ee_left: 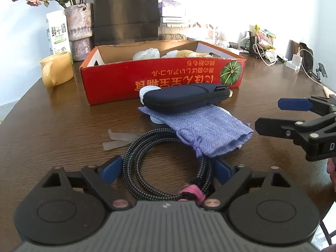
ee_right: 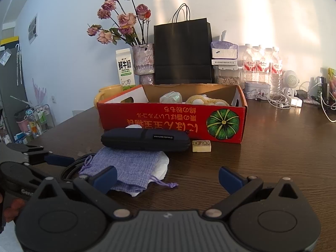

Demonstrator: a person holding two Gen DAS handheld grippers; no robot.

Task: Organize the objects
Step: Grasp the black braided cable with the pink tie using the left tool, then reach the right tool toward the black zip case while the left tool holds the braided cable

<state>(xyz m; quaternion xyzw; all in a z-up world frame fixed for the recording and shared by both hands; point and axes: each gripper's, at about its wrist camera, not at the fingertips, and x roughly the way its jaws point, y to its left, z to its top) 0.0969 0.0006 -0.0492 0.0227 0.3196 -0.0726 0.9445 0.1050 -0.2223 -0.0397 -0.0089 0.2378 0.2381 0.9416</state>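
A coiled black braided cable (ee_left: 163,163) with a pink tie lies on the table between the open fingers of my left gripper (ee_left: 168,168); whether they touch it is unclear. A purple drawstring pouch (ee_left: 205,130) (ee_right: 130,166) lies beyond it, with a dark zip case (ee_left: 184,98) (ee_right: 145,139) on its far end. A red cardboard box (ee_left: 168,77) (ee_right: 172,121) behind holds a plush toy (ee_right: 205,100) and a pale bundle (ee_right: 171,97). My right gripper (ee_right: 168,178) is open and empty, to the right of the pouch; it also shows in the left wrist view (ee_left: 271,113).
A small cream tile (ee_right: 201,146) lies beside the case. A yellow mug (ee_left: 56,69), milk carton (ee_right: 125,69), vase of dried roses (ee_right: 143,61), black paper bag (ee_right: 182,52), water bottles (ee_right: 262,63) and chargers with cables (ee_left: 273,56) line the back of the table.
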